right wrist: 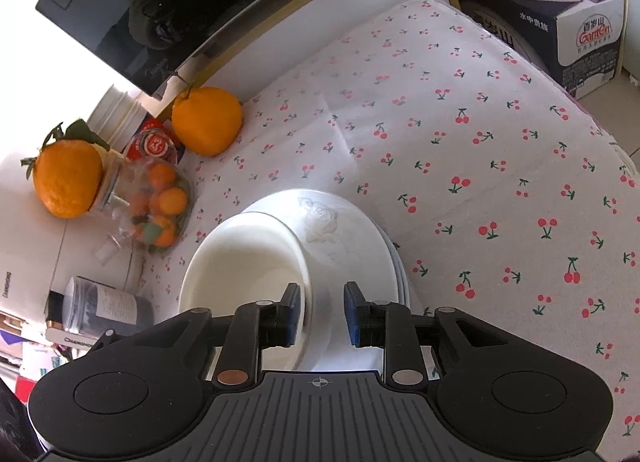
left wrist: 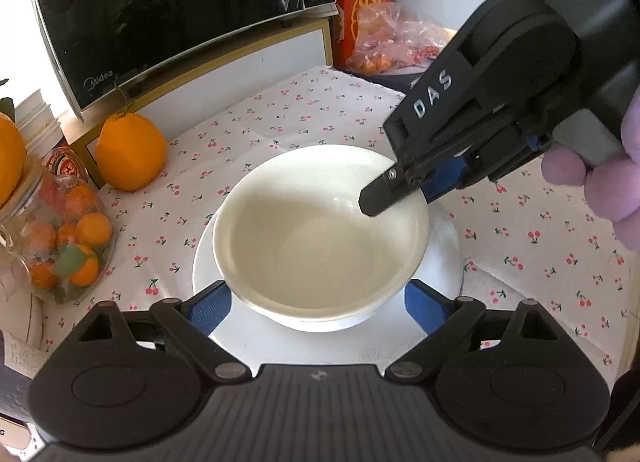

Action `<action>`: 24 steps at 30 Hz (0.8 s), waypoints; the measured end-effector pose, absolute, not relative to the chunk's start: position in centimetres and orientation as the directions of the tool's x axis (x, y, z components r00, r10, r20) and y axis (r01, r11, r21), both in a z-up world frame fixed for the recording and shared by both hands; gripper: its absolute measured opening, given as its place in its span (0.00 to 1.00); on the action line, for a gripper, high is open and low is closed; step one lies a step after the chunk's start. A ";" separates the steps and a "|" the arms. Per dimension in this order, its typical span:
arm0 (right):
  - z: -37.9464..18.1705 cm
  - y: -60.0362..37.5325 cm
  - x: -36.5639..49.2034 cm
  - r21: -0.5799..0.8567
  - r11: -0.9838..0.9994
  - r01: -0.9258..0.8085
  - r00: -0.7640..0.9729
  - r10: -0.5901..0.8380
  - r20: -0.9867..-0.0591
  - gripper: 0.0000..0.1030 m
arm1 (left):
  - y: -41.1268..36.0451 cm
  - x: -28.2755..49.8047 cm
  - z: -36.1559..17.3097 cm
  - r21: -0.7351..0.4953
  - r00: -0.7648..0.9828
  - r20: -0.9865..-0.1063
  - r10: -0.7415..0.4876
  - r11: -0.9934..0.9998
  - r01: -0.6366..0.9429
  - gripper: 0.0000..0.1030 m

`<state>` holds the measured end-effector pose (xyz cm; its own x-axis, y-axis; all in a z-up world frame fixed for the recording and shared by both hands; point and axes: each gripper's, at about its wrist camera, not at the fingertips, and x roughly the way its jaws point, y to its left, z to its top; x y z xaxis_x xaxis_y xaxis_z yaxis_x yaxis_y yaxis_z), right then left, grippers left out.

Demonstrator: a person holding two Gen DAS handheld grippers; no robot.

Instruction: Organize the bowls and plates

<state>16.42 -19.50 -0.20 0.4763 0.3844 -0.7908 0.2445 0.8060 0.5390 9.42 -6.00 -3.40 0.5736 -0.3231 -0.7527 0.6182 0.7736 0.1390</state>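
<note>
Bowl (left wrist: 320, 234) sits on top of a white plate (left wrist: 448, 246), in the middle of the bench (left wrist: 540, 230) with the cherry cloth. More plate rims seem to show under it in the right view, so it may be a small stack.

The right hand-held gripper (right wrist: 322, 312) is at the bowl's rim. One pad is inside the bowl and one is outside, with the bowl wall between them. The pads stand a little apart and do not seem to press the wall, so the bowl looks let go. The left hand-held gripper (left wrist: 318, 308) is wide, with its blue pads (left wrist: 212, 308) on each side of the bowl's near edge. I think they are not squeezing it.

The step looks like setting the bowl down on the plate. To do it well, the bowl should sit flat and in the middle of the plate. Then the right hand-held gripper should lift straight up, so the inside pad does not catch the rim and tip the bowl. Go slowly. The orange (left wrist: 130, 152) and the jar of small oranges (left wrist: 60, 238) are close on the left, so do not swing that way.
</note>
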 end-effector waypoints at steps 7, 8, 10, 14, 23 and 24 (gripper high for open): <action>0.6 -20.5 15.8 0.558 0.795 0.237 0.502 0.391 -0.772 0.52 | -5.8 9.2 -2.5 0.112 0.565 -0.751 -0.342 0.777 0.619 0.97; 0.8 -20.7 15.8 0.560 0.795 0.235 0.505 0.392 -0.769 0.52 | -5.8 9.0 -2.4 0.110 0.564 -0.751 -0.342 0.778 0.619 0.97; 1.2 -21.0 15.5 0.560 0.796 0.231 0.517 0.387 -0.764 0.59 | -5.7 8.8 -2.3 0.107 0.565 -0.752 -0.340 0.783 0.613 0.97; 2.0 -21.8 14.6 0.552 0.804 0.219 0.541 0.371 -0.755 0.63 | -5.3 8.1 -1.7 0.094 0.571 -0.748 -0.339 0.797 0.597 0.97; 4.6 -23.0 12.2 0.426 0.887 0.180 0.585 0.252 -0.771 0.73 | -4.1 6.4 0.4 0.034 0.611 -0.733 -0.300 0.881 0.473 0.99; 4.9 -22.9 12.0 0.408 0.896 0.177 0.586 0.238 -0.775 0.74 | -3.9 6.4 0.6 0.027 0.612 -0.738 -0.282 0.895 0.445 0.99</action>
